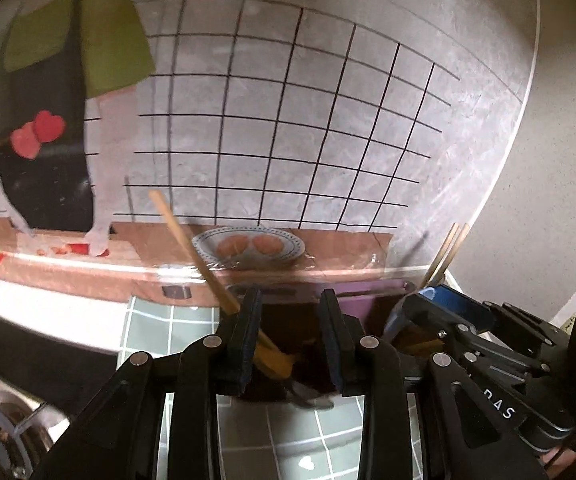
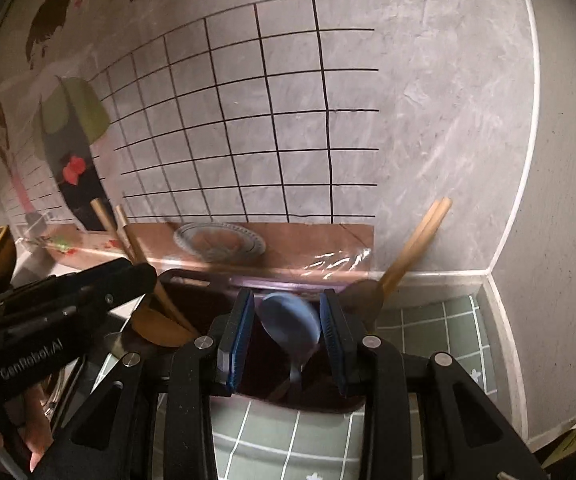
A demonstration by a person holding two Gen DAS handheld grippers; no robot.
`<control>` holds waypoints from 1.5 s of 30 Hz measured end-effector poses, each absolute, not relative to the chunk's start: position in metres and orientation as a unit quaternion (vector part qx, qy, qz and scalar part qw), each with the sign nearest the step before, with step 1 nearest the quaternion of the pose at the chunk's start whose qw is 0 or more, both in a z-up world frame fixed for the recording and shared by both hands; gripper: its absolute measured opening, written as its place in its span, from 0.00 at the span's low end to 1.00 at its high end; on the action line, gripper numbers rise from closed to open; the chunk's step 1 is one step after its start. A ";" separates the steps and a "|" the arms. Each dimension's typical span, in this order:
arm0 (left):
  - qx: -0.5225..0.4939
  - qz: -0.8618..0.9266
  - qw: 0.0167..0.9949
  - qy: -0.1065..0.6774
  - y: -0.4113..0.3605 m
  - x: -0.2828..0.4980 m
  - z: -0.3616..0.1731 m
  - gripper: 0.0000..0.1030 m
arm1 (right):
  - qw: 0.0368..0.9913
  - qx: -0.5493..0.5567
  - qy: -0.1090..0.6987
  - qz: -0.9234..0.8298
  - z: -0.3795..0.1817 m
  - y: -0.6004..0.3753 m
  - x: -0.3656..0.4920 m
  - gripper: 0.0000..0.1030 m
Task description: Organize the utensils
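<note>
My left gripper (image 1: 289, 332) is open over a dark utensil holder (image 1: 288, 344). A wooden chopstick (image 1: 192, 252) leans out of the holder along the left finger, not pinched. My right gripper (image 2: 288, 330) is open over the same dark holder (image 2: 280, 384); a blue spoon (image 2: 289, 322) stands blurred between its fingers, not touching either pad. A pair of wooden chopsticks (image 2: 415, 240) leans at the holder's right, next to a brown wooden spoon (image 2: 363, 294). Two more chopsticks (image 2: 128, 236) and a wooden spoon bowl (image 2: 156, 328) sit on the holder's left. The right gripper also shows in the left wrist view (image 1: 439, 312).
The holder stands on a green tiled counter (image 2: 439, 332) against a grey wall (image 2: 427, 120) with a grid sticker and a corner at right. A metal sink drain (image 1: 4, 436) lies low left. The left gripper's body (image 2: 60, 304) crosses the right wrist view.
</note>
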State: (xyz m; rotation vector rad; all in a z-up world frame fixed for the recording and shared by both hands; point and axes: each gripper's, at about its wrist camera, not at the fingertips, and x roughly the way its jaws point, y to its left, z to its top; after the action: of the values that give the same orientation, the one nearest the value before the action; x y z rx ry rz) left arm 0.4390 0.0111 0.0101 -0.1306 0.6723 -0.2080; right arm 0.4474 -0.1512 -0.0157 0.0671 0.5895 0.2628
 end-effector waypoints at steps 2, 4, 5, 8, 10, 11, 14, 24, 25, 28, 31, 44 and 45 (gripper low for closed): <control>-0.064 -0.090 0.940 0.322 0.012 0.425 0.014 0.38 | 0.947 0.029 0.287 0.138 -0.013 -0.153 0.437 0.32; -0.052 -0.072 0.945 0.315 0.013 0.402 0.018 0.43 | 0.949 0.019 0.284 0.138 -0.009 -0.156 0.423 0.32; -0.049 -0.067 0.947 0.312 0.013 0.393 0.020 0.43 | 0.949 0.019 0.283 0.136 -0.007 -0.159 0.415 0.32; -0.039 -0.049 0.949 0.308 0.015 0.357 0.021 0.45 | 0.951 0.031 0.277 0.135 0.001 -0.173 0.383 0.32; -0.041 -0.038 0.948 0.315 0.017 0.333 0.019 0.45 | 0.952 0.038 0.275 0.126 0.003 -0.181 0.361 0.33; -0.044 -0.031 0.946 0.321 0.018 0.320 0.018 0.46 | 0.952 0.040 0.277 0.122 0.004 -0.185 0.349 0.33; -0.051 -0.019 0.940 0.336 0.019 0.283 0.013 0.46 | 0.953 0.033 0.279 0.110 0.004 -0.192 0.311 0.33; -0.017 0.002 0.941 0.339 -0.004 0.179 -0.001 0.46 | 0.956 0.019 0.274 0.107 -0.009 -0.198 0.208 0.35; -0.013 0.001 0.941 0.338 -0.007 0.174 -0.001 0.46 | 0.956 0.020 0.274 0.107 -0.009 -0.198 0.204 0.35; -0.003 -0.002 0.942 0.336 -0.014 0.162 0.000 0.46 | 0.956 0.021 0.271 0.107 -0.012 -0.199 0.192 0.35; 0.012 0.000 0.946 0.323 -0.021 0.149 0.005 0.46 | 0.959 0.016 0.264 0.103 -0.014 -0.197 0.180 0.35; -0.008 -0.009 0.952 0.307 -0.017 0.134 0.016 0.46 | 0.958 0.008 0.265 0.109 -0.020 -0.189 0.159 0.35; -0.009 -0.009 0.952 0.307 -0.017 0.134 0.016 0.46 | 0.958 0.009 0.265 0.108 -0.019 -0.189 0.158 0.35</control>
State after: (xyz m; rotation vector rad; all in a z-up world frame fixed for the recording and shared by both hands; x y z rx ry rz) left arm 0.1341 -0.0170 0.0157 -0.0190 0.6236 -0.0190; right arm 0.1581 -0.1892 -0.0194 0.0173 0.5369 0.2195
